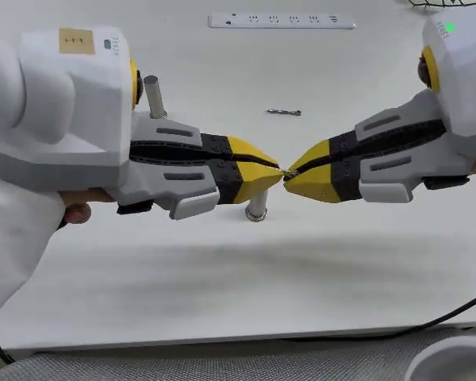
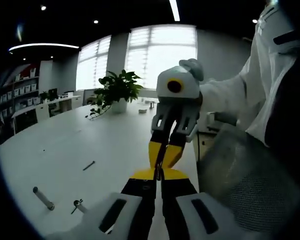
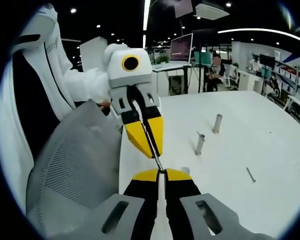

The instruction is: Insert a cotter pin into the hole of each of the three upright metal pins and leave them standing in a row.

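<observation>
Left gripper (image 1: 274, 167) and right gripper (image 1: 292, 176) meet tip-to-tip, both clamped on cotter pin (image 1: 286, 171) between jaws. We reckon it's light, thin, slippery: pinch the head, legs free.

- A white counter (image 1: 222, 278) stretches beneath the left claw (image 1: 276, 170) and the right claw (image 1: 292, 176).
- A metal pin (image 1: 256, 208) stands upright just below where the claw tips meet.
- A second pin (image 1: 151, 95) stands beyond the left claw.
- A cotter pin (image 1: 283, 112) lies flat beyond the tips.
- A power strip (image 1: 282, 20) lies farther back still.
</observation>
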{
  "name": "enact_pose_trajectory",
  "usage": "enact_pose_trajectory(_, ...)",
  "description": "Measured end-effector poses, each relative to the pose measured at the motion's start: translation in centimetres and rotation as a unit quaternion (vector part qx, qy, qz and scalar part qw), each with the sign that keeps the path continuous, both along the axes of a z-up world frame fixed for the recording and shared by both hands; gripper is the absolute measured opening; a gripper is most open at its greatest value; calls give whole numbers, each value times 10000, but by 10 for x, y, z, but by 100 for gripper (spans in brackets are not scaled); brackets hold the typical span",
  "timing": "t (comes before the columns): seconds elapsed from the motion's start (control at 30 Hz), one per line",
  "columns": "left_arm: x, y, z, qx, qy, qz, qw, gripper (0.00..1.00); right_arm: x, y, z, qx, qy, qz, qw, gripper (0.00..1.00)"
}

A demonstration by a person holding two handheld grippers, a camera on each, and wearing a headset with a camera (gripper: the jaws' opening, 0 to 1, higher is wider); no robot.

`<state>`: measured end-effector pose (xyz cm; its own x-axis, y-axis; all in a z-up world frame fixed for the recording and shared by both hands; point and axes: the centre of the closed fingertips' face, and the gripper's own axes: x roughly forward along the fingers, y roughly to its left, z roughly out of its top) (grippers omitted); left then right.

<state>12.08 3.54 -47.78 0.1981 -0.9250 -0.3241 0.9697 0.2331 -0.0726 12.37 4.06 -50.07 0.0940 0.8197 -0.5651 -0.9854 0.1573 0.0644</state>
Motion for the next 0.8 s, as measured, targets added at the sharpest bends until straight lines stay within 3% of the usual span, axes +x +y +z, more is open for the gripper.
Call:
enact_pose_trajectory(0.23,-7,0,-11,338,-66,-326,9989,0,-11,-2,-5,-168,-20,278,9995,0)
enact_pose_trajectory(0.43,-15,-3,-17,528,-84,-675,9963,0,-22,-6,-11,-335,212,476,9981,0)
enact_pose_trajectory(0.6,-19,-5,-22,675,-82,-906,9936,0,-28,-8,-16,-481,132,685,9964,0)
enact_pose_trajectory(0.7,-20,-6,-24,687,-66,-999,9926,0,-31,-9,-18,-519,321,621,9962,0)
enact_pose_trajectory(0.8,-18,-6,-28,726,-34,-971,9926,0,-28,-10,-17,-425,290,524,9973,0)
